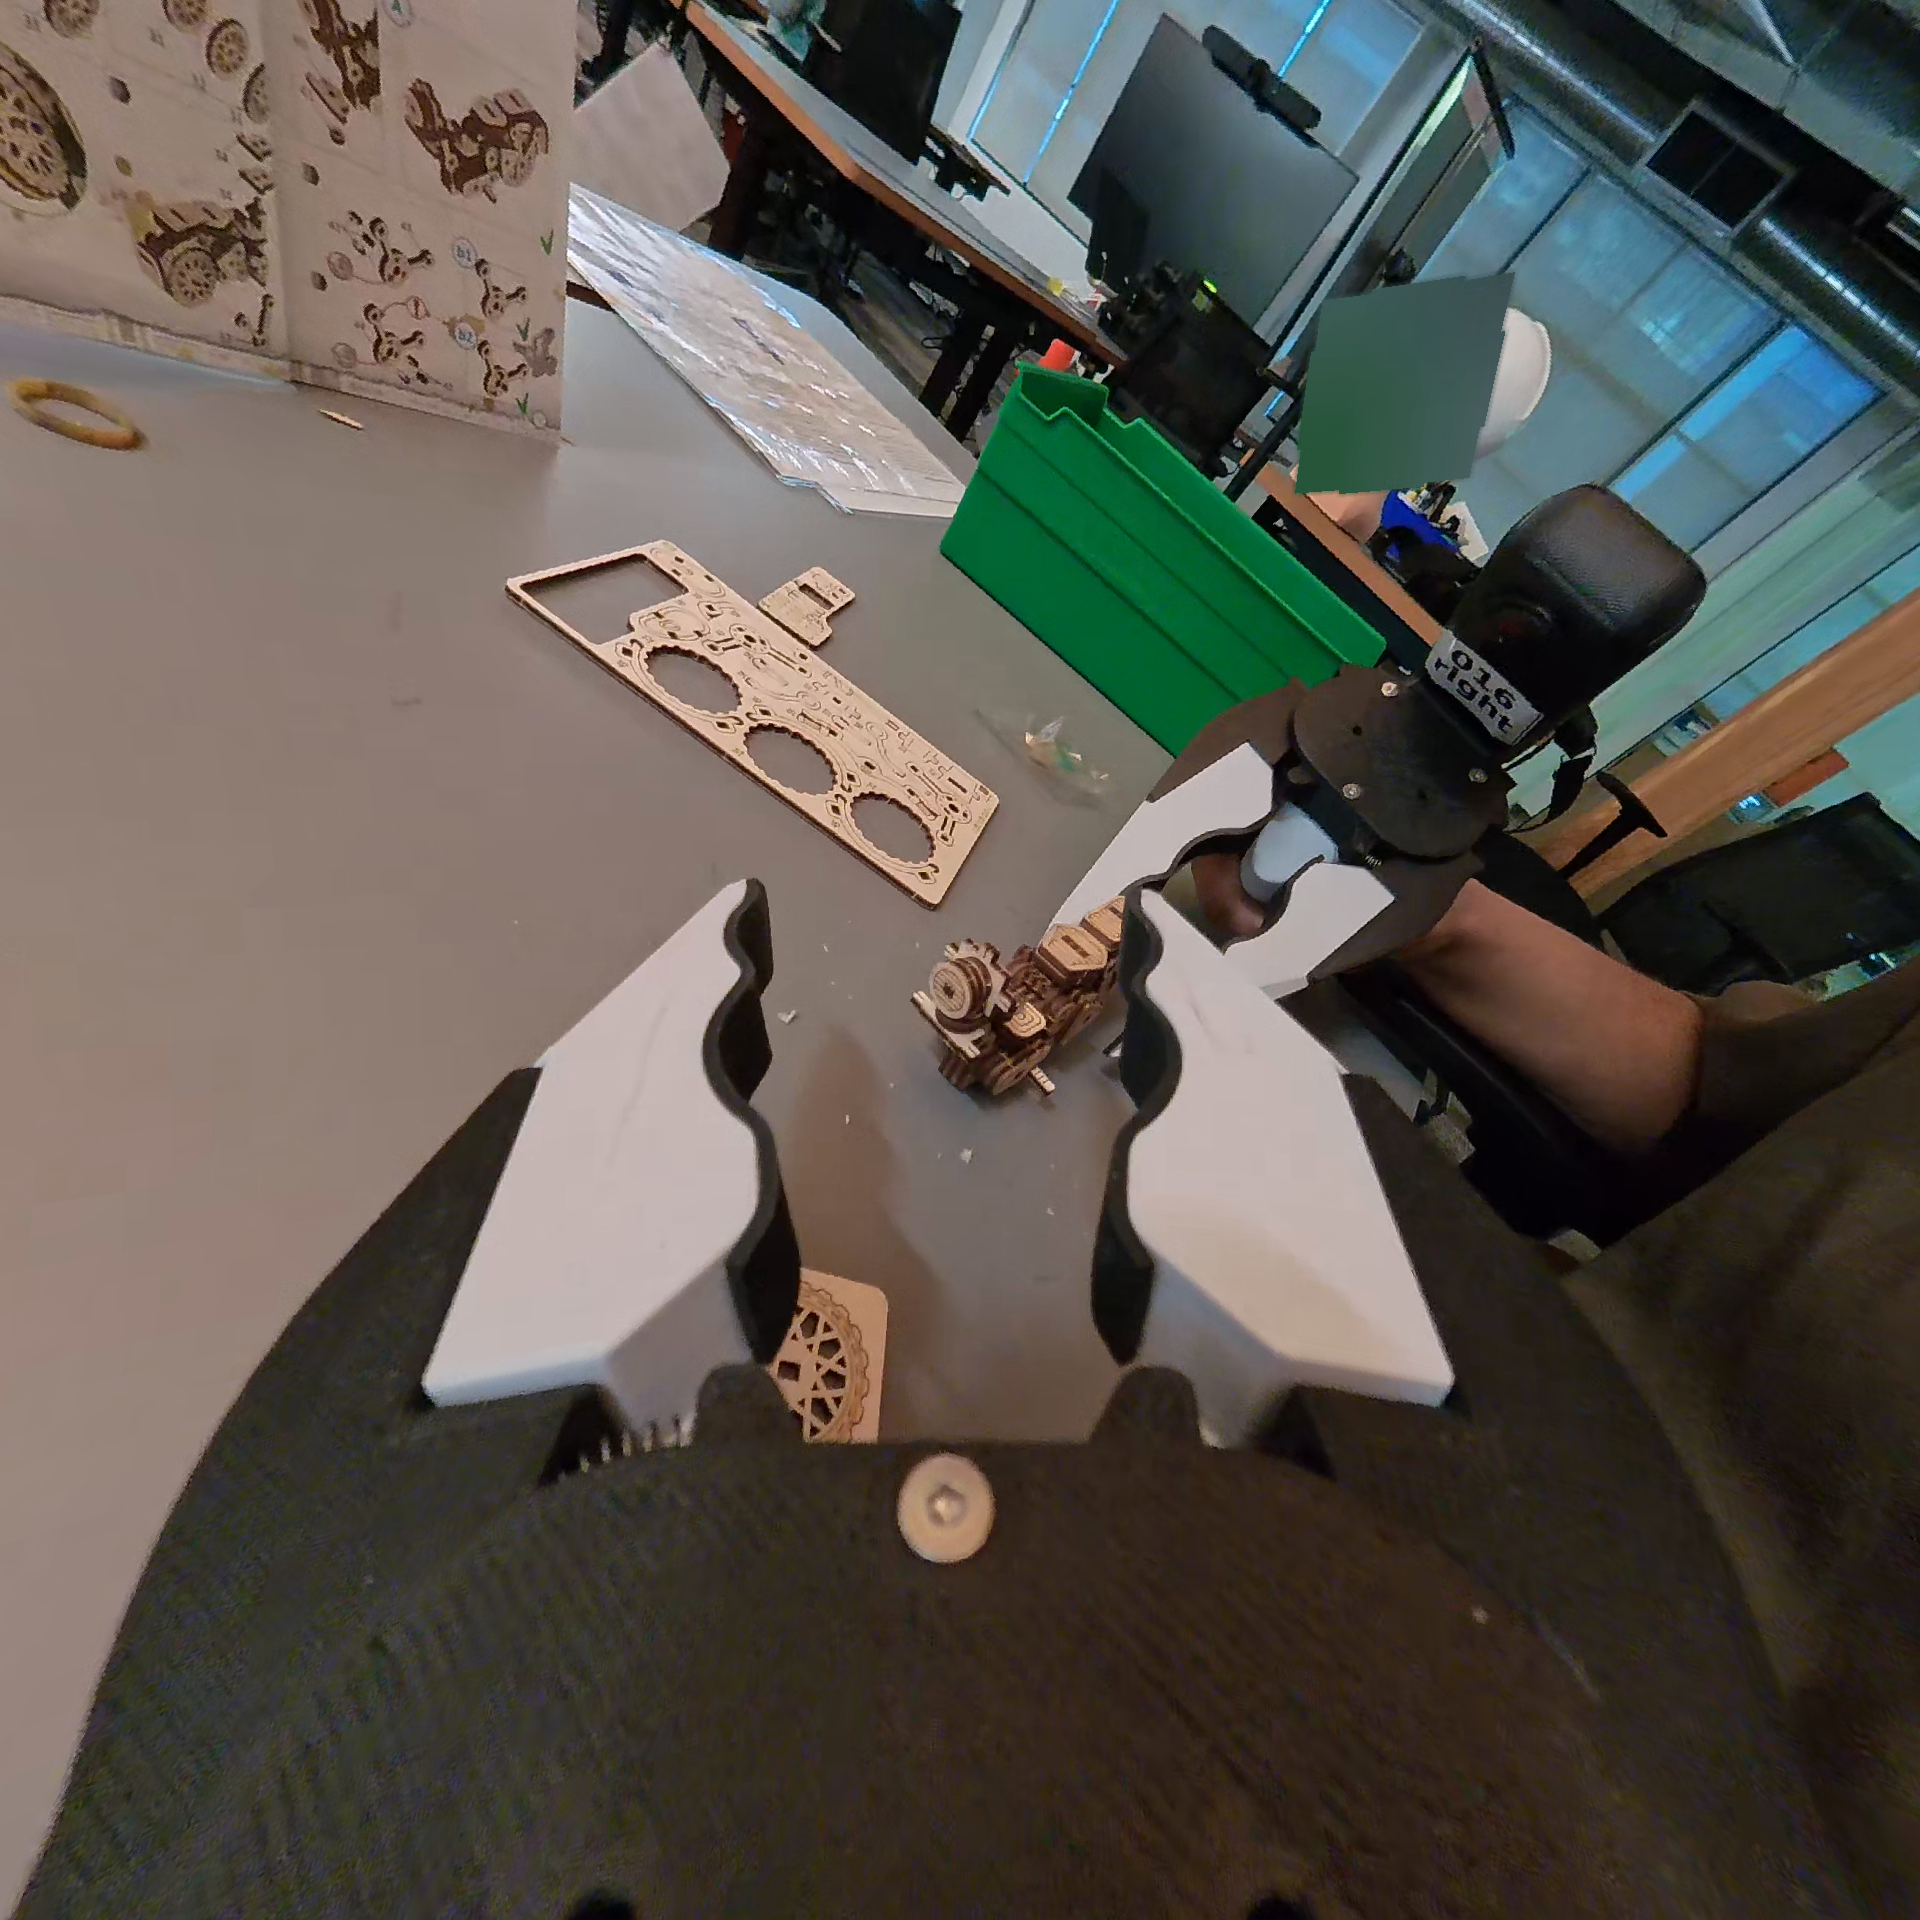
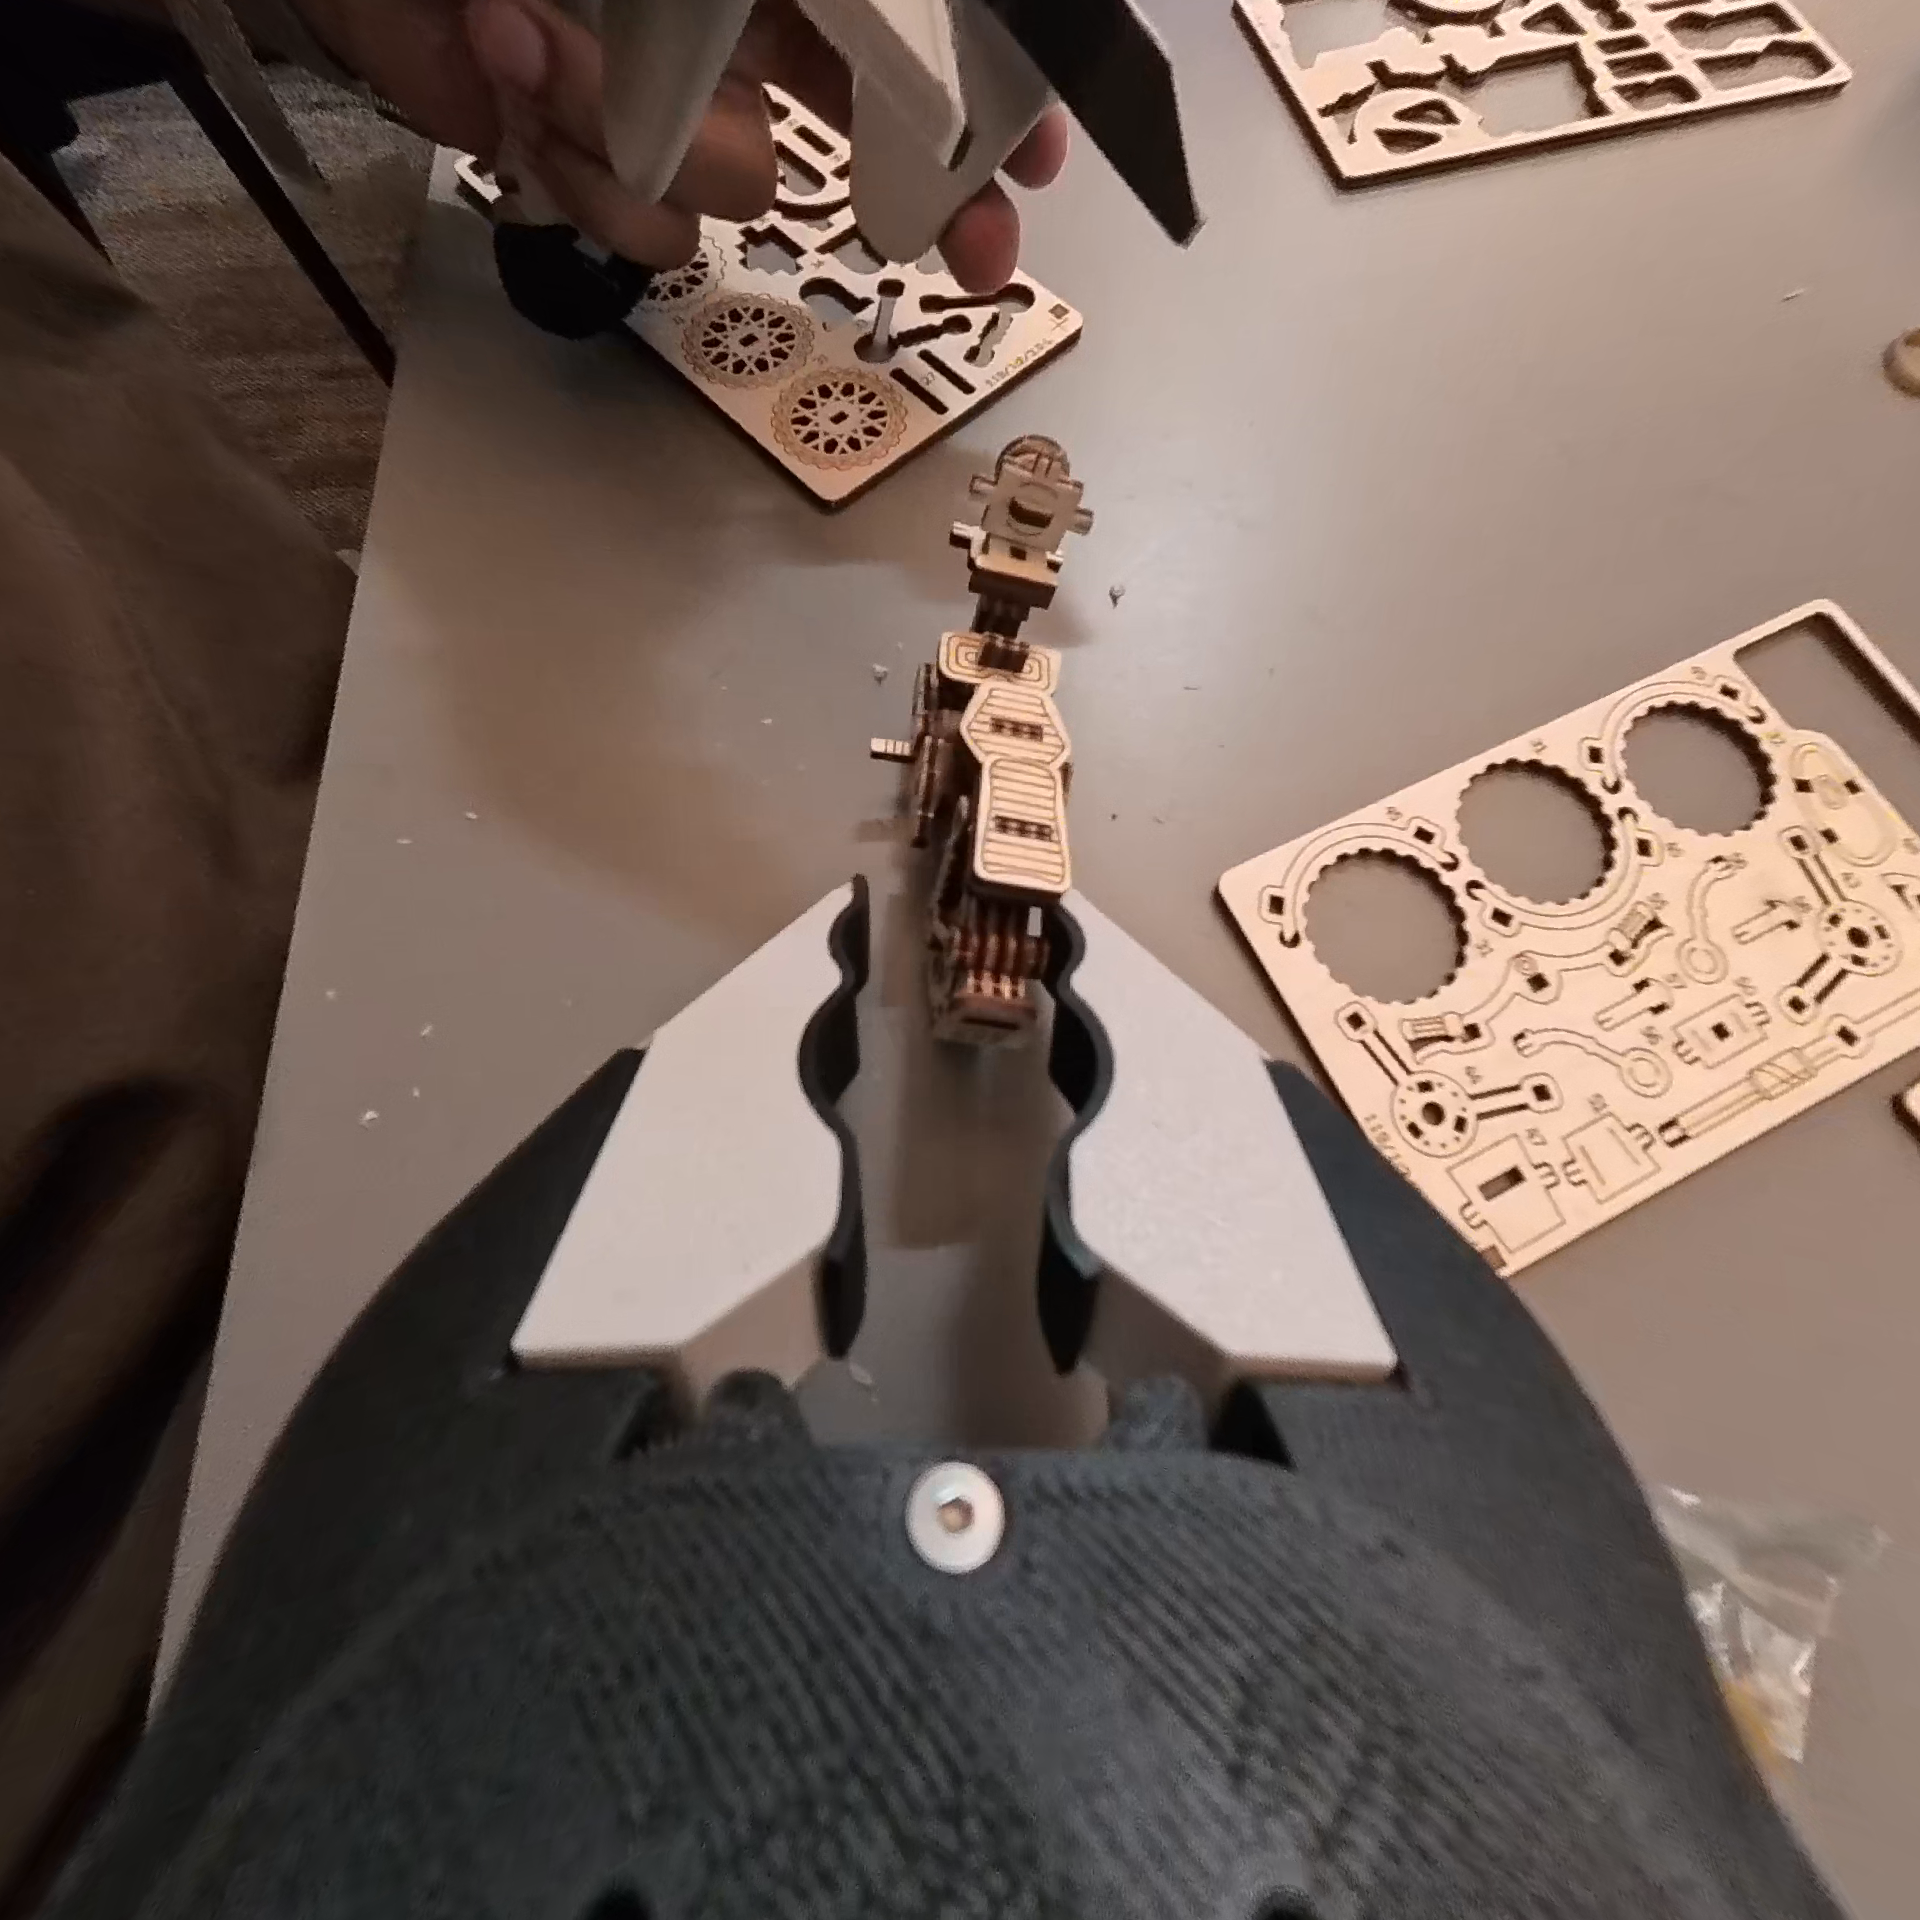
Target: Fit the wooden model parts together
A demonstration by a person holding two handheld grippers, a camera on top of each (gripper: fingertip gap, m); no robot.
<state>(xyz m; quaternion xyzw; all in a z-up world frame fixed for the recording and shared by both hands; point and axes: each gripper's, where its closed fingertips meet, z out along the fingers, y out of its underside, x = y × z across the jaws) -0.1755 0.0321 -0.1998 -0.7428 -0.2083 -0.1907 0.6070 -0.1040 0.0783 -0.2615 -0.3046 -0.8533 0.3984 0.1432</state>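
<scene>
- Left gripper [image 1: 940,997]: fingers wide apart, nothing between them. It hangs above the grey surface [image 1: 260,831], angled forward and down, with the wooden model [image 1: 1013,1013] just ahead of the tips.
- Right gripper [image 2: 961,935]: fingers apart, not clamped. The model's near end [image 2: 982,987] sits in the gap, against or just beside the right finger [image 2: 1081,997]; clear gap to the left finger. Can't tell whether there is real contact.
- Right-side pose, from the left wrist view: the right gripper [image 1: 1351,810] comes in low from the right, fingers pointing at the model. A bare forearm [image 1: 1558,1018] runs back to a sleeve.
- From the right wrist view, a hand [image 2: 727,177] grips the left gripper's handle, held over a small sheet with wheel cut-outs [image 2: 883,395].
- The model stands on the surface near its front edge, lengthwise along the right gripper's axis, its round-headed end [image 2: 1029,509] pointing away.
- Part sheet with three round holes [image 2: 1610,935] lies flat to the right of the model, apart from it. Another sheet [image 2: 1538,73] lies farther off.
- Green bin [image 1: 1143,561] and an upright instruction sheet [image 1: 312,208] at the back.
</scene>
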